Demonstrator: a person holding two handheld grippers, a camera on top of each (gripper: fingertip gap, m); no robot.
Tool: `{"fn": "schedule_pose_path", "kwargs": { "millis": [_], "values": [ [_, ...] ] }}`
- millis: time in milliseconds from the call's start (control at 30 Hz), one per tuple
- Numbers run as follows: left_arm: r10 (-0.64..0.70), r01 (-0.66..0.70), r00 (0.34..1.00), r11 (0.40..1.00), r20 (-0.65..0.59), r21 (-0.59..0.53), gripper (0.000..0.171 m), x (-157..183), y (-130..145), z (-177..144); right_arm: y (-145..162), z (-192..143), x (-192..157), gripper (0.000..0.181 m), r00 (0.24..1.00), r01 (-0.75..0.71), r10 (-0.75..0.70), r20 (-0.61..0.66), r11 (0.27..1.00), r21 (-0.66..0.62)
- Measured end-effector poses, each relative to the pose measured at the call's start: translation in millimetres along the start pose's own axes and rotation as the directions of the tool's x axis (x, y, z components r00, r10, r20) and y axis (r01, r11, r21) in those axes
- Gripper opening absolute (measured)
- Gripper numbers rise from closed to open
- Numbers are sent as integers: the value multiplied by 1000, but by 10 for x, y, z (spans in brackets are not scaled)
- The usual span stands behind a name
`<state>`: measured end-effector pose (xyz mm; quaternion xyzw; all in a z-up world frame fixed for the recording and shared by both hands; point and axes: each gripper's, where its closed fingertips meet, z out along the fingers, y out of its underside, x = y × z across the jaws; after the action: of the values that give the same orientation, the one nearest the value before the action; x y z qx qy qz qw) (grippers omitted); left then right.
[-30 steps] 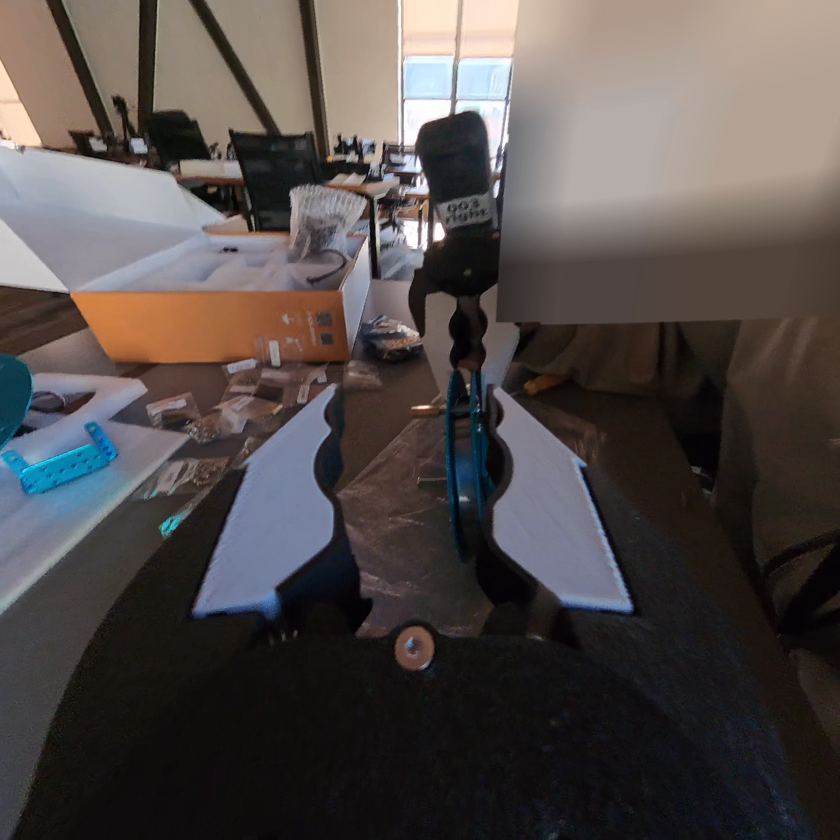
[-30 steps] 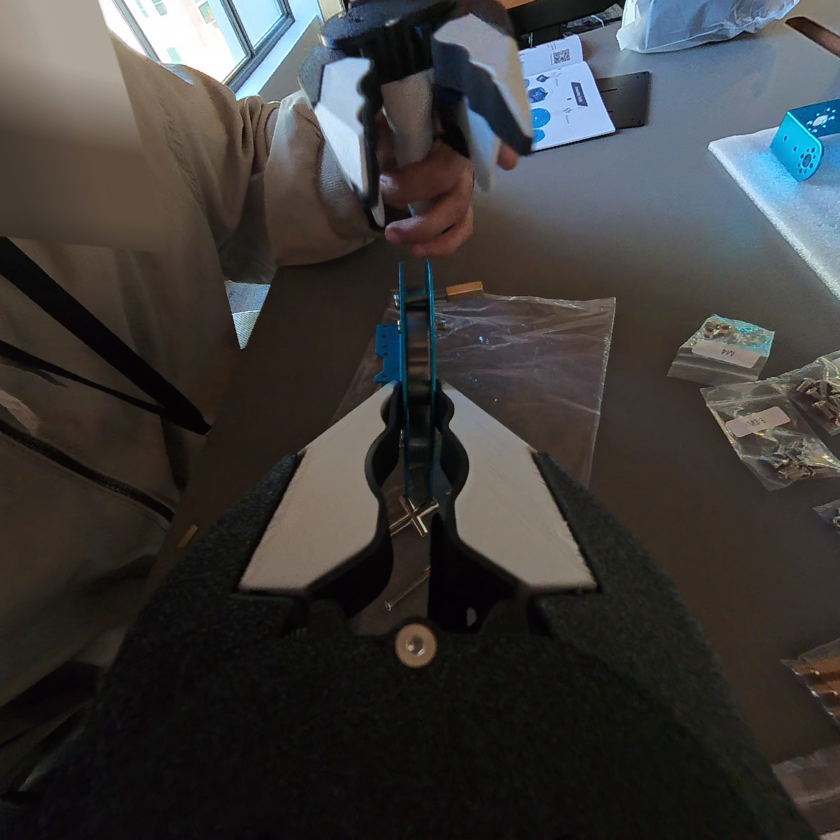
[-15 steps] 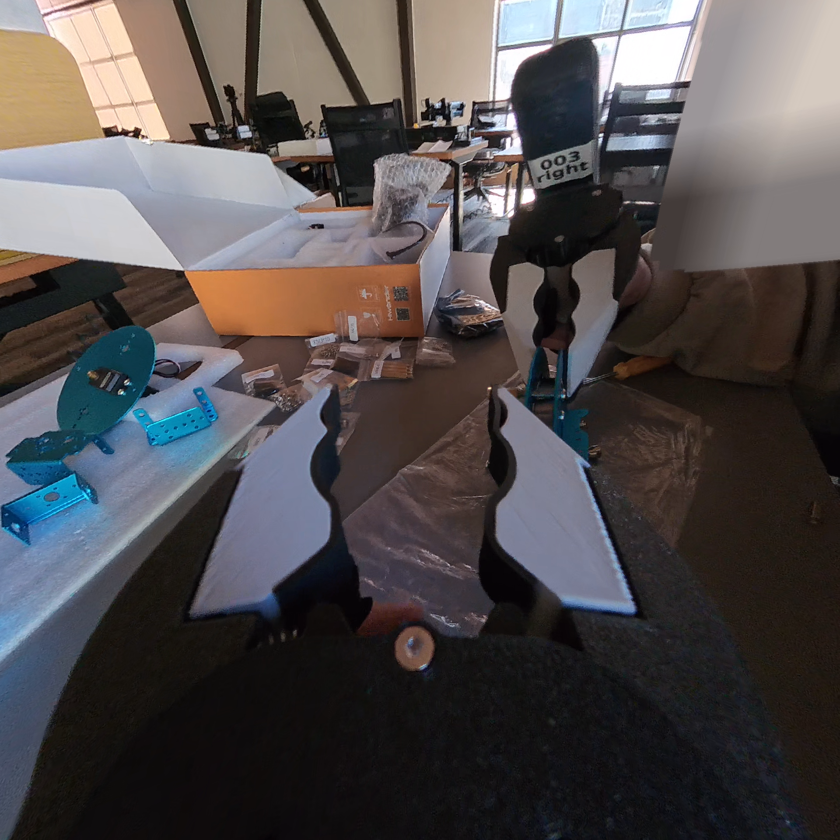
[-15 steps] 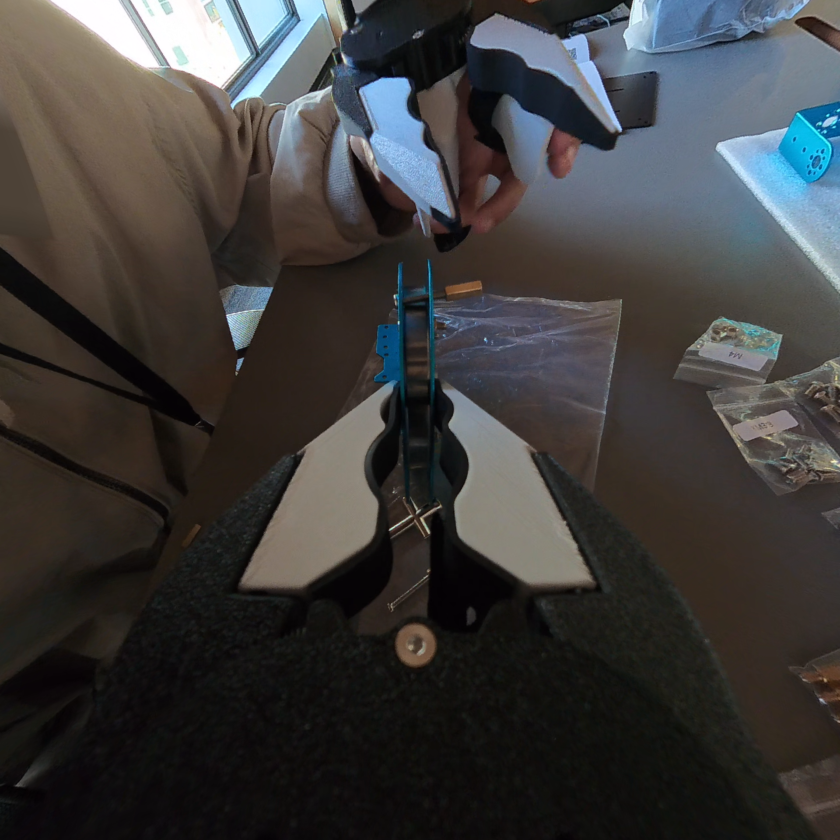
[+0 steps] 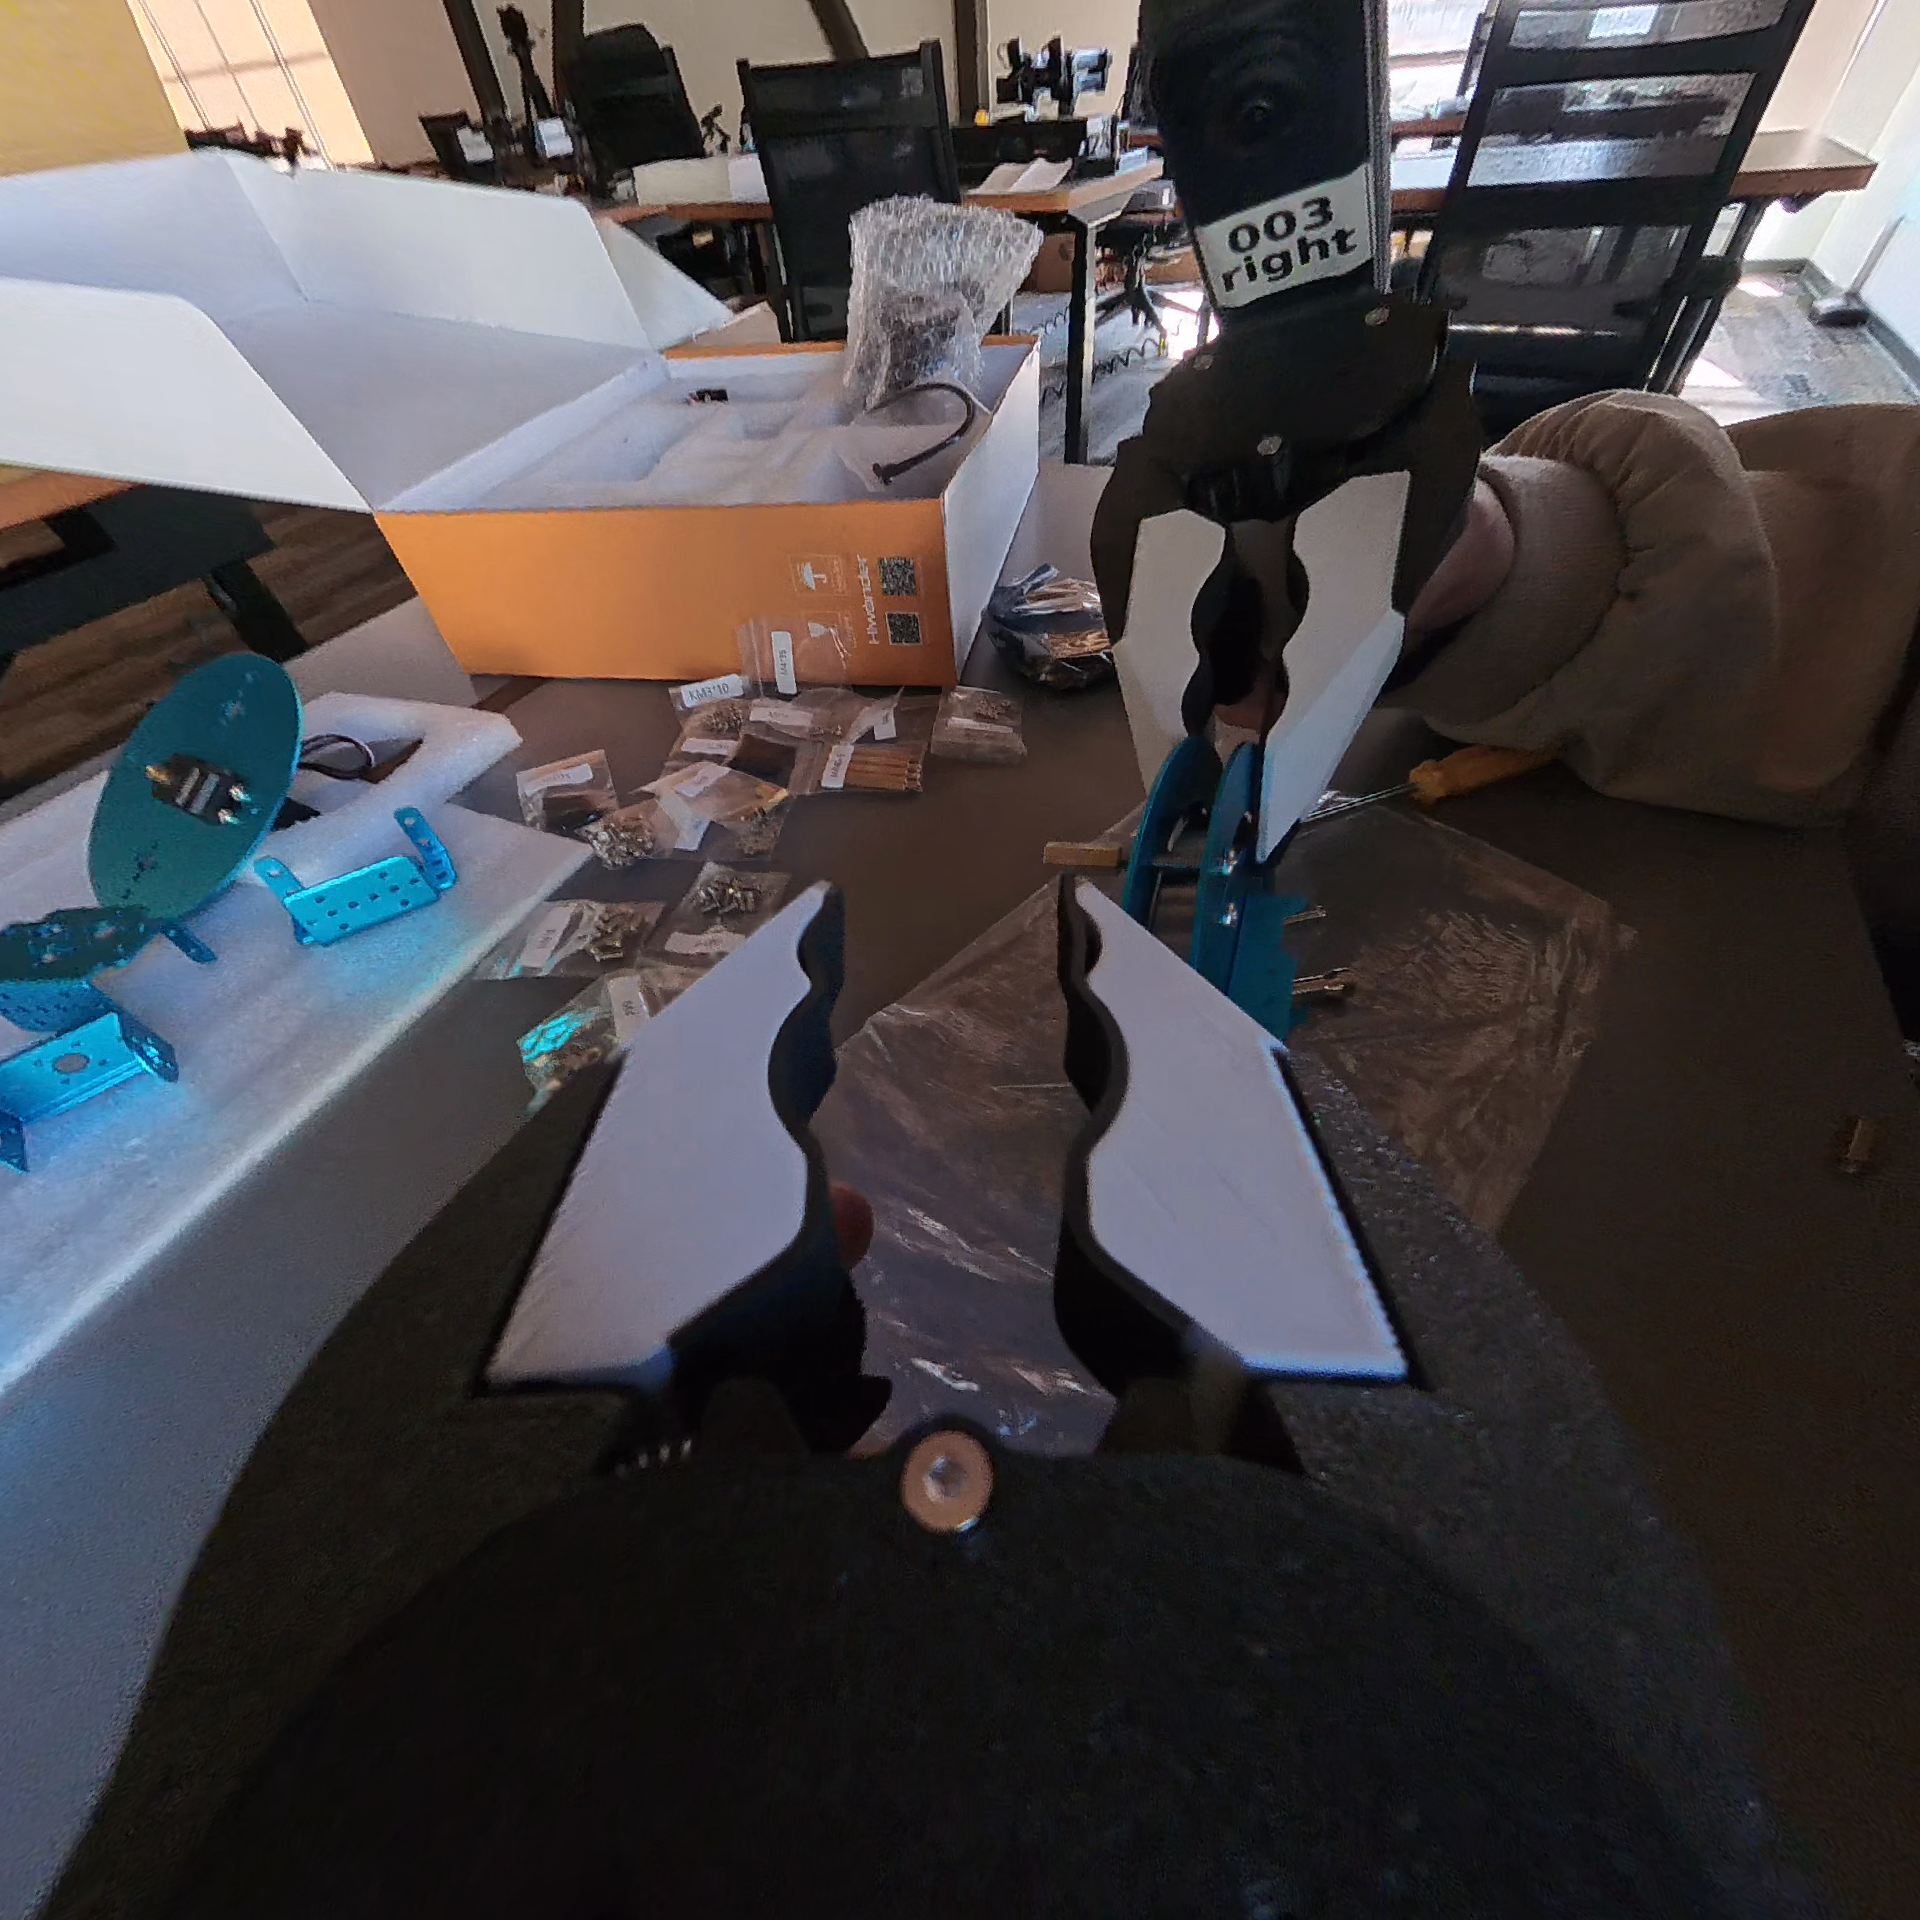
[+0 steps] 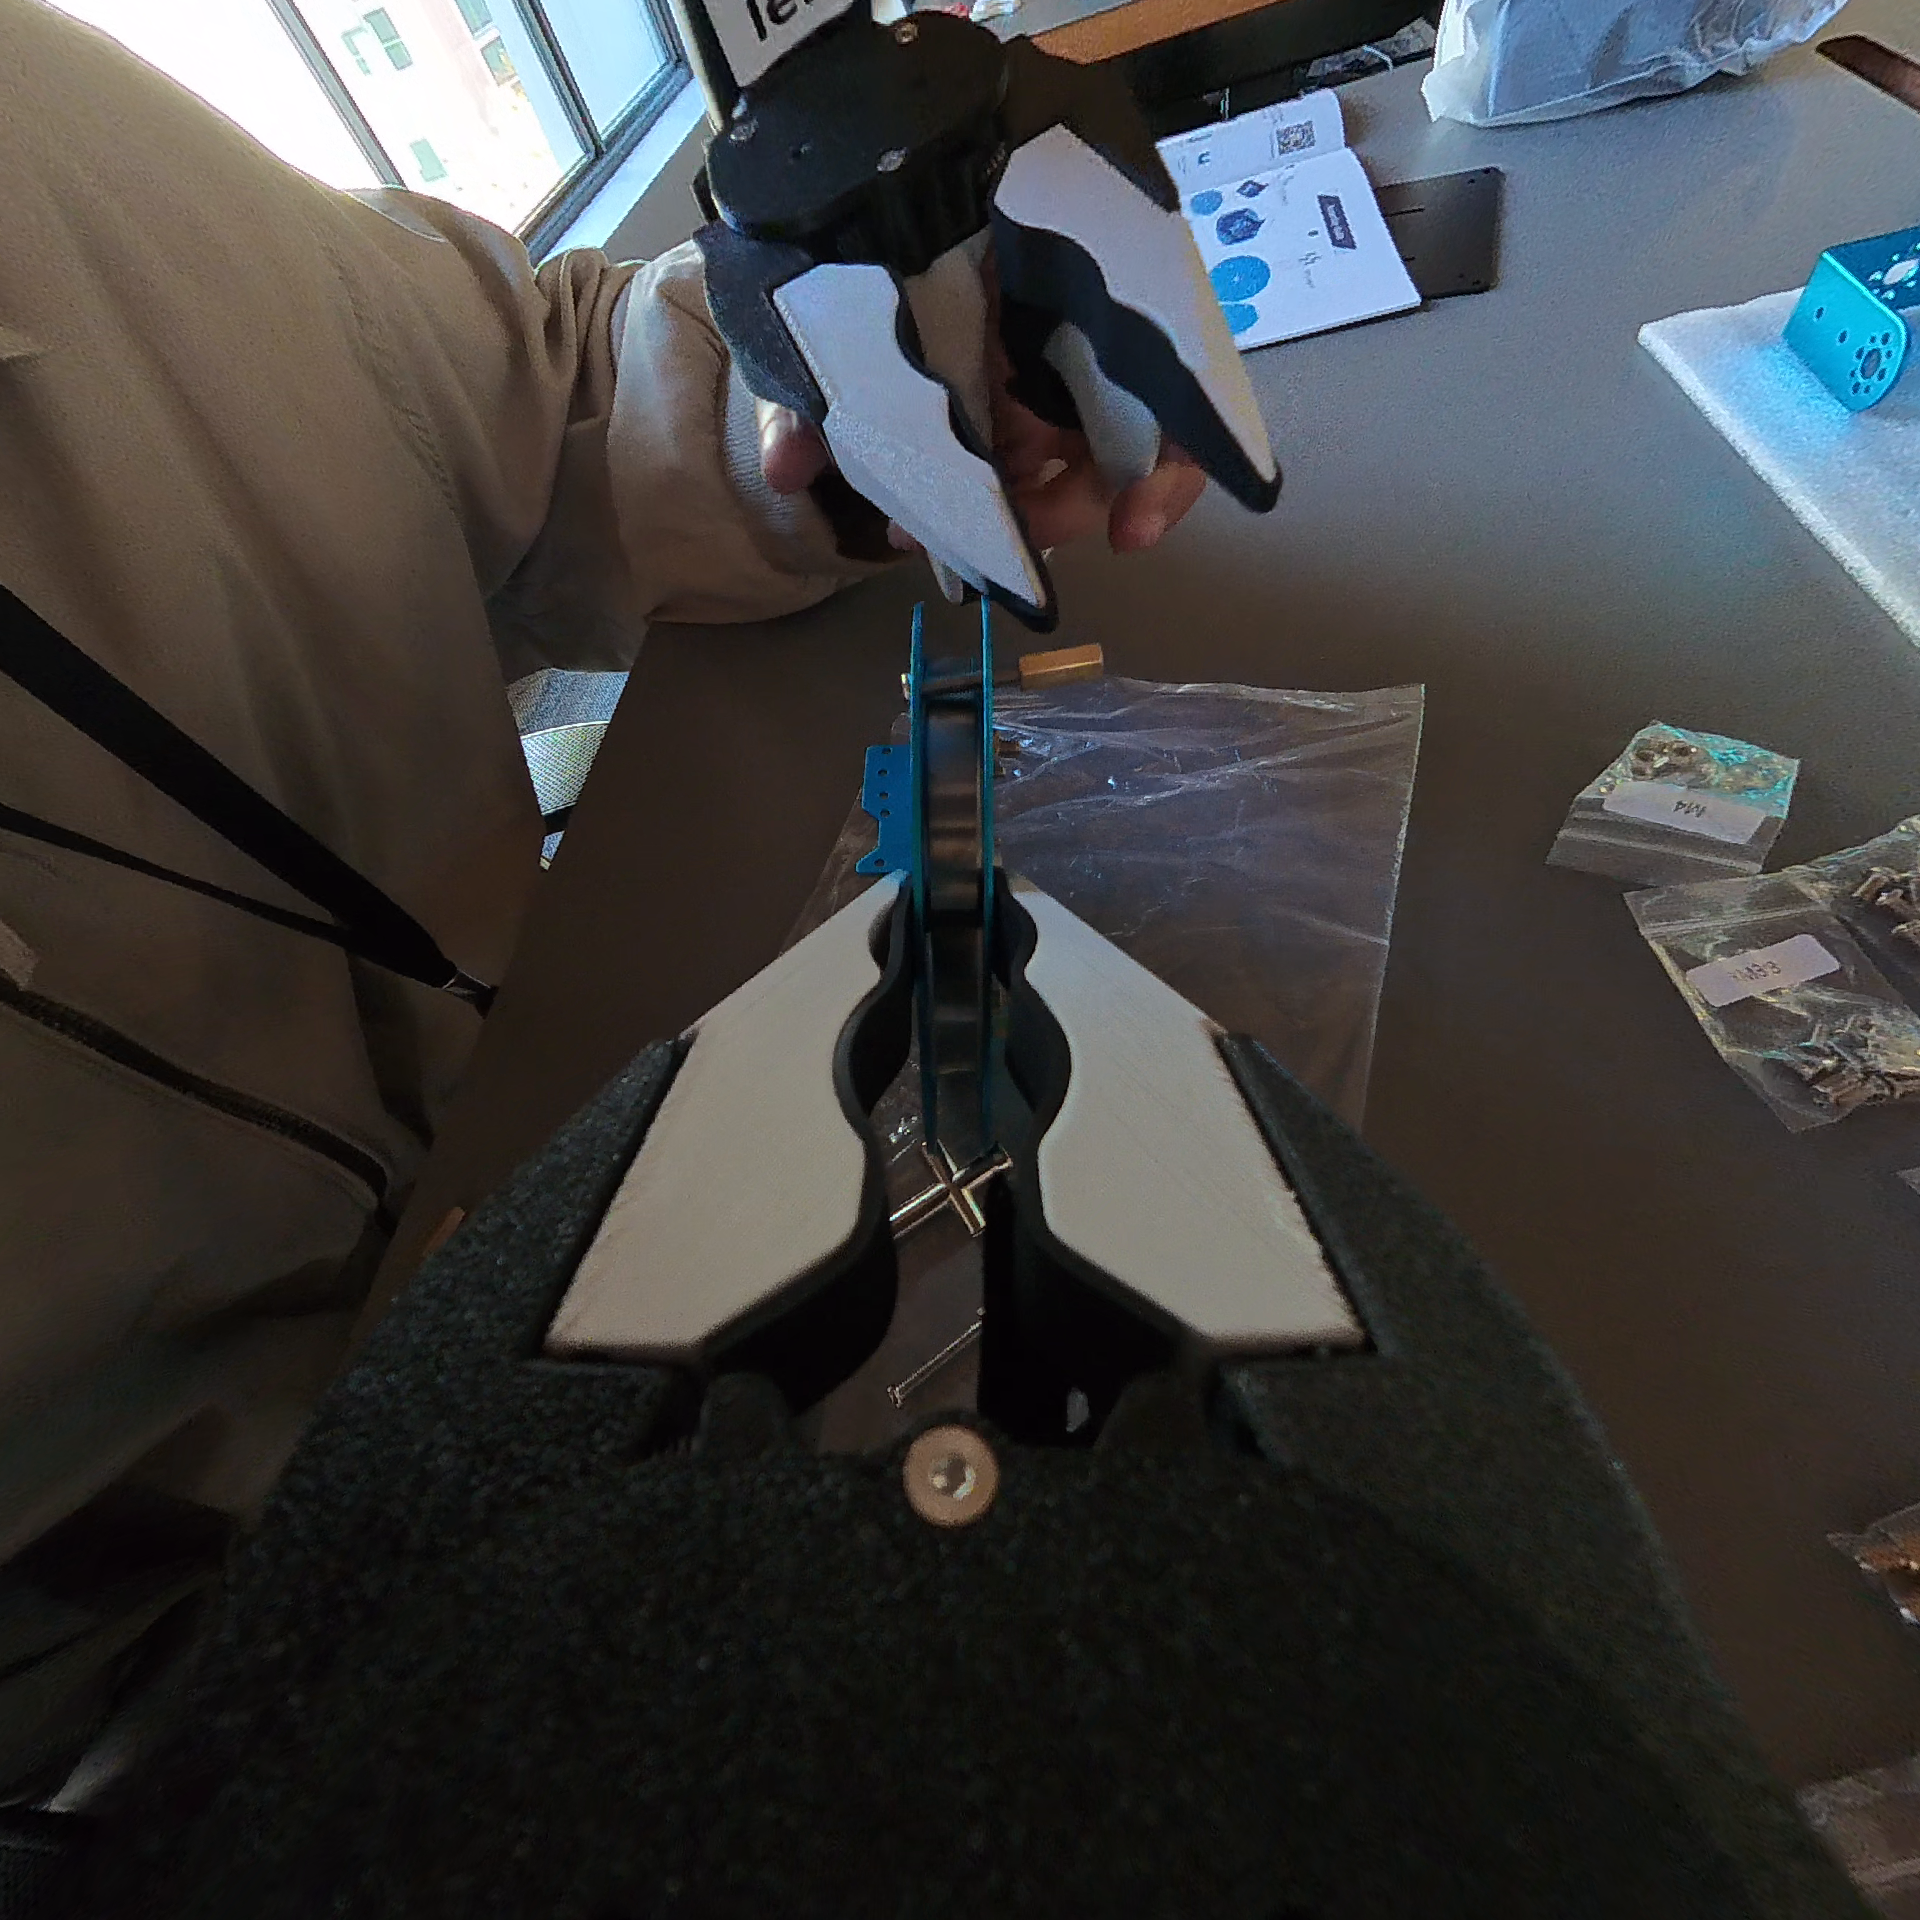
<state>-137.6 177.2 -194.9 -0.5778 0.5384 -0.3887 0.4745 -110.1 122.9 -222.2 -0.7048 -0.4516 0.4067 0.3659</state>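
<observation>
My right gripper [image 6: 956,894] is shut on a blue double-disc metal assembly [image 6: 951,769], holding it upright on edge over a clear plastic bag [image 6: 1195,831] on the grey table. The left wrist view shows that gripper [image 5: 1242,821] and the assembly [image 5: 1236,894] from the front. My left gripper [image 5: 951,904] is open and empty. It hovers just beyond the assembly's top rim, and in the right wrist view [image 6: 1143,551] one fingertip [image 6: 1023,597] is close to that rim. A brass standoff [image 6: 1060,662] lies by the bag's edge. Two crossed screws [image 6: 951,1195] lie under the right gripper's fingers.
An open orange box [image 5: 665,592] stands at the back. Small bags of hardware [image 5: 748,769] lie before it and show at the right [image 6: 1766,997]. White foam [image 5: 312,1039] holds blue brackets and a teal disc [image 5: 192,790]. A yellow screwdriver [image 5: 1475,774], a booklet [image 6: 1288,229]. There is about 7 cm between the tips of the two grippers.
My left gripper, still open, has drawn back off the blue assembly and now sits clear of it, up and to one side. The right gripper has kept its hold and stayed put.
</observation>
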Motion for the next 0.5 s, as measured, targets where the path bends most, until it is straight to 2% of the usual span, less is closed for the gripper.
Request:
{"fn": "schedule_pose_path", "kwargs": {
  "millis": [100, 200, 300, 400, 500],
  "values": [
    [-82, 82, 993, 997, -80, -10, 39, 111, -68, -49, -6, 12, -21, 11, 1000, -3, 3, 8, 1000, 1],
    [-151, 159, 957, 987, -246, 13, 64, 306, -224, -168, -15, 26, -27, 12, 1000, 7, -7, -4, 1000, -1],
    [-182, 182, 931, 983, -316, -31, 62, 434, -202, -185, -16, 26, -29, 12, 1000, 10, -11, -11, 1000, -8],
    [-198, 175, 917, 980, -347, -95, 61, 592, -84, -110, -29, 42, -23, 11, 1000, 3, -3, -26, 1000, -10],
    [-198, 168, 935, 978, -294, -123, 58, 562, -20, -47, -36, 49, -14, 12, 999, 2, -2, -44, 1000, -16]
  ]
}}
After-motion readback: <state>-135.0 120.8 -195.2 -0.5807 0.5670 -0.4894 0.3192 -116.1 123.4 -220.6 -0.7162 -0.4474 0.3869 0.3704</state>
